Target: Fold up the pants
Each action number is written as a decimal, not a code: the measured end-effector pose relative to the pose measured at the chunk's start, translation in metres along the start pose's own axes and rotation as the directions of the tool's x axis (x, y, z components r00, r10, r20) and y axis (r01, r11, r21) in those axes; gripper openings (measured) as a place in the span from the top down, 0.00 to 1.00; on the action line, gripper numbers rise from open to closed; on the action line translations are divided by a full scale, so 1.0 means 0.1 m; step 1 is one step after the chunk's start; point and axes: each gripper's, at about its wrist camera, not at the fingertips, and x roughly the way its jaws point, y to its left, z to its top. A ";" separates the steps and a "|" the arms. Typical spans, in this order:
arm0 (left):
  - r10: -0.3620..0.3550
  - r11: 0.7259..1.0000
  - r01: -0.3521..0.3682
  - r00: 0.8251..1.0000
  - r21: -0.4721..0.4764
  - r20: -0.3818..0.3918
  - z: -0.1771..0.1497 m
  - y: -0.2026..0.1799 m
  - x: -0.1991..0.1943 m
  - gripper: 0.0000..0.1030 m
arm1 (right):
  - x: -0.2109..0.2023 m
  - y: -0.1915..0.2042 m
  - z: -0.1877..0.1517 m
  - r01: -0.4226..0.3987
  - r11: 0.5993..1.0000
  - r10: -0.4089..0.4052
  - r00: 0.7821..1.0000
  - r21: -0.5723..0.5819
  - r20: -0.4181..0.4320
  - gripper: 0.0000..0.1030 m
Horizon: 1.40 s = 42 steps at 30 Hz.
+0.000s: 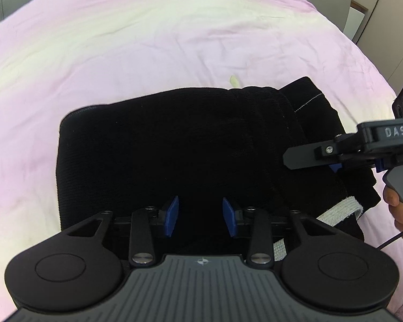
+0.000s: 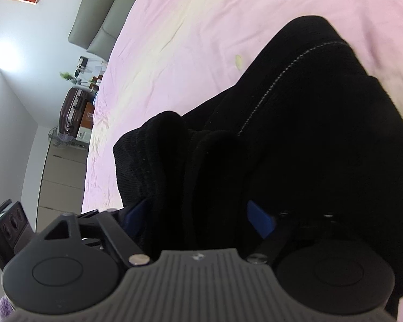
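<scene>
The black pants [image 1: 174, 145] lie folded in a thick bundle on the pink bed sheet [image 1: 121, 40]. A white waistband strip [image 1: 338, 212] sticks out at the bundle's right. My left gripper [image 1: 200, 216] hovers over the near edge of the bundle, blue pads apart and empty. My right gripper [image 1: 295, 158] comes in from the right over the bundle's right side. In the right wrist view the pants [image 2: 309, 134] fill the frame and a thick fold of black cloth sits between the blue pads [image 2: 260, 218] of the right gripper [image 2: 198, 214].
The pink sheet [image 2: 201, 26] stretches far beyond the pants. A small yellowish mark [image 1: 234, 80] lies just past the bundle. A grey headboard [image 2: 102, 18], a suitcase [image 2: 72, 112] and cabinets stand to the left of the bed in the right wrist view.
</scene>
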 end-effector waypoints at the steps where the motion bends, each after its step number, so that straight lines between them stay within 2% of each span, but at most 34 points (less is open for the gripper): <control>1: -0.005 1.000 0.005 1.000 -0.006 -0.007 0.01 0.02 0.03 0.60 | 0.04 -0.01 0.00 -0.010 1.000 0.010 1.000 0.005 -0.005 0.41; 6: 0.005 1.000 -0.005 1.000 0.003 -0.011 -0.02 -0.01 0.13 0.60 | 0.25 0.00 0.02 -0.031 0.999 0.032 0.999 0.034 -0.017 0.52; 8: 0.010 1.000 -0.010 1.000 0.005 -0.006 -0.06 -0.05 0.12 0.61 | 0.27 0.07 -0.01 -0.006 1.000 0.006 1.000 0.016 -0.002 0.67; 12: -0.002 1.000 0.001 0.999 0.017 0.041 -0.13 -0.04 -0.10 0.60 | 0.18 0.43 -0.07 0.066 0.992 -0.062 0.997 -0.104 0.037 0.71; 16: 0.005 1.000 -0.002 0.994 -0.028 0.107 -0.24 0.18 -0.49 0.55 | 0.05 1.00 -0.07 0.147 0.964 -0.138 0.989 -0.222 0.057 0.73; 22: 0.095 0.982 -0.066 0.983 -0.176 0.159 -0.42 0.67 -1.04 0.54 | -0.10 2.19 -0.07 0.224 0.879 -0.204 0.975 -0.422 0.092 0.76; 26: 0.107 0.974 -0.065 0.976 -0.216 0.188 -0.54 0.77 -1.26 0.53 | -0.24 2.82 -0.10 0.261 0.833 -0.205 0.965 -0.487 0.166 0.77; 29: 0.092 0.976 -0.046 0.973 -0.214 0.211 -0.56 0.74 -1.34 0.53 | -0.47 3.02 -0.01 0.293 0.822 -0.209 0.953 -0.488 0.219 0.77; 33: 0.064 0.981 -0.019 0.972 -0.193 0.228 -0.52 0.59 -1.28 0.54 | -0.85 2.89 0.18 0.351 0.826 -0.252 0.930 -0.440 0.269 0.77; 37: 0.019 0.986 0.020 0.973 -0.164 0.230 -0.39 0.38 -1.10 0.54 | -1.14 2.28 0.33 0.396 0.857 -0.314 0.909 -0.330 0.275 0.77; 42: -0.010 0.993 0.033 0.979 -0.110 0.205 -0.19 0.10 -0.76 0.54 | -1.08 1.25 0.40 0.366 0.915 -0.333 0.922 -0.167 0.199 0.77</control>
